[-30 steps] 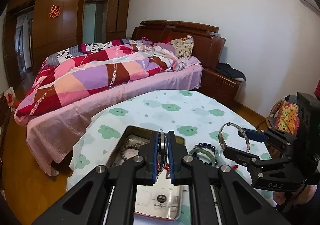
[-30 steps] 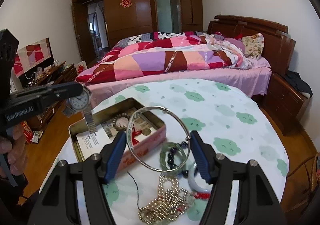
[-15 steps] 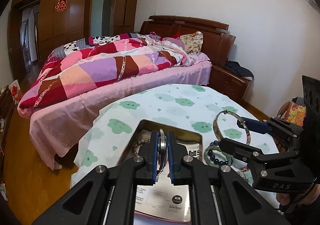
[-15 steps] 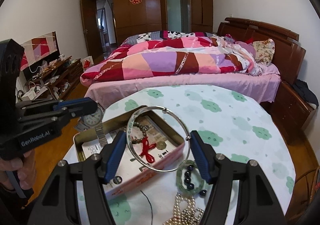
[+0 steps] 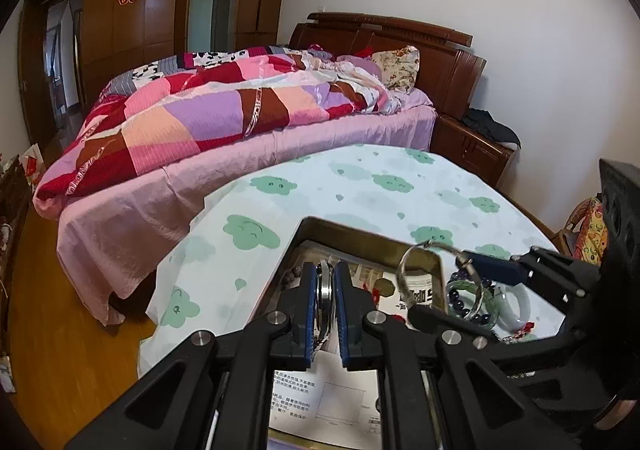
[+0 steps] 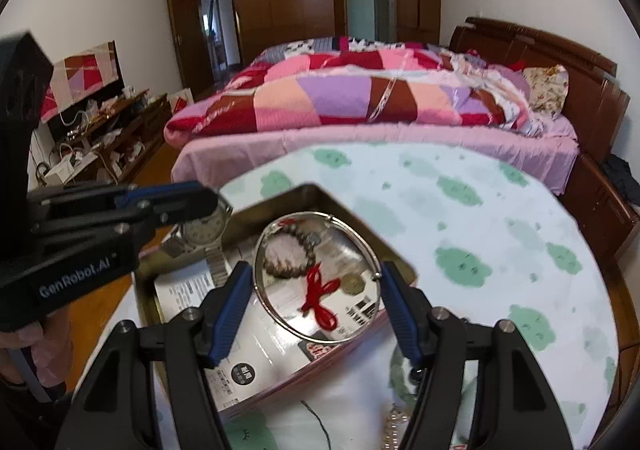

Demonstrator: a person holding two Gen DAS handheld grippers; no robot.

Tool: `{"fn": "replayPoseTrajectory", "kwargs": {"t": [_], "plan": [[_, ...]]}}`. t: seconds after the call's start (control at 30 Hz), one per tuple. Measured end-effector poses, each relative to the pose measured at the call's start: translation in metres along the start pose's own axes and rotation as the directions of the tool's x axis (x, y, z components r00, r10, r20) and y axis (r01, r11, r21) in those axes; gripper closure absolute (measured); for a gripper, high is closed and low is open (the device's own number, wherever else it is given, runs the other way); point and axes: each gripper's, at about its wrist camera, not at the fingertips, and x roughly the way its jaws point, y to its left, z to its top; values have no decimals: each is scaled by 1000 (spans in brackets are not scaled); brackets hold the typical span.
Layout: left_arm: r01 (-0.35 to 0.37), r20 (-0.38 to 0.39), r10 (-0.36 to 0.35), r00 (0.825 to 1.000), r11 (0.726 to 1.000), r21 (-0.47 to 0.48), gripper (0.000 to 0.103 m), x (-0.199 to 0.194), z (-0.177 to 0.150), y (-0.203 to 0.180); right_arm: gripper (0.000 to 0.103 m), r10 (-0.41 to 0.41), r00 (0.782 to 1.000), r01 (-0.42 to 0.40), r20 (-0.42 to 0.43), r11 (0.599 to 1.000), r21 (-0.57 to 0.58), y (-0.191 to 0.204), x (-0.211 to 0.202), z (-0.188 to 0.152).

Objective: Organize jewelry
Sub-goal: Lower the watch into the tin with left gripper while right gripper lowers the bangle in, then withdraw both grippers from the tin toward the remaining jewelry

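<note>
My left gripper (image 5: pixel 323 304) is shut on a silver wristwatch (image 5: pixel 324 294), held edge-on above the open metal tin (image 5: pixel 362 234); the watch face (image 6: pixel 204 230) shows in the right wrist view. My right gripper (image 6: pixel 316 286) is shut on a thin silver bangle (image 6: pixel 264 292), held over the tin (image 6: pixel 280 197); it also shows in the left wrist view (image 5: pixel 404 282). Inside the tin lie a brown bead bracelet (image 6: pixel 290 264), a red cord (image 6: pixel 320 300), a coin (image 6: pixel 353 284) and paper cards.
The tin sits on a round table with a green-cloud cloth (image 5: pixel 360 177). Right of the tin lie a dark bead bracelet (image 5: pixel 460 304), a white jade bangle (image 5: pixel 520 300) and a pearl necklace (image 6: pixel 394 428). A bed (image 5: pixel 240 117) stands behind the table.
Both grippers have moved forward over the tin with their items. The bangle now hangs above the tin's inside, and the watch is further over the tin's left part.
</note>
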Motion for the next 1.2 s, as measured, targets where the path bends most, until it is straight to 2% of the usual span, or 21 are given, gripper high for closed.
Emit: {"fn": "replayPoseTrajectory", "kwargs": {"t": [0.4,0.57,0.6,0.63,0.67,0.7,0.73,0.97,1.2], "plan": [[-28,-60,26,998,999,-19,95,24,-13,16,35,-1,996,-2,-85,999,-41,14,29,-17],[-39,-55,39,998,999,-8,92,21,-14,10,32,11,997,-14,-74,999,-46,16,26,-19],[-40,-50,40,998,999,-9,85,18,-13,9,30,17,998,-20,-68,999,-38,15,23,-20],[-40,-41,40,998,999,-11,68,16,-13,8,27,21,998,-23,-61,999,-33,15,22,-20],[-47,-28,47,999,999,-15,58,12,-12,7,26,21,998,-22,-56,999,-28,14,20,-20],[-61,-12,61,998,998,-23,36,7,-11,7,25,21,999,-22,-45,1000,-18,13,16,-21],[-71,8,72,997,997,-31,28,4,-11,7,24,23,999,-23,-40,1000,-12,12,15,-21],[-56,54,59,997,997,-60,28,-18,-14,-2,19,26,1000,-26,4,999,45,-7,-12,-30],[-21,52,19,998,999,33,28,-24,-27,-49,14,-71,997,69,10,986,151,-65,-54,-63]]}}
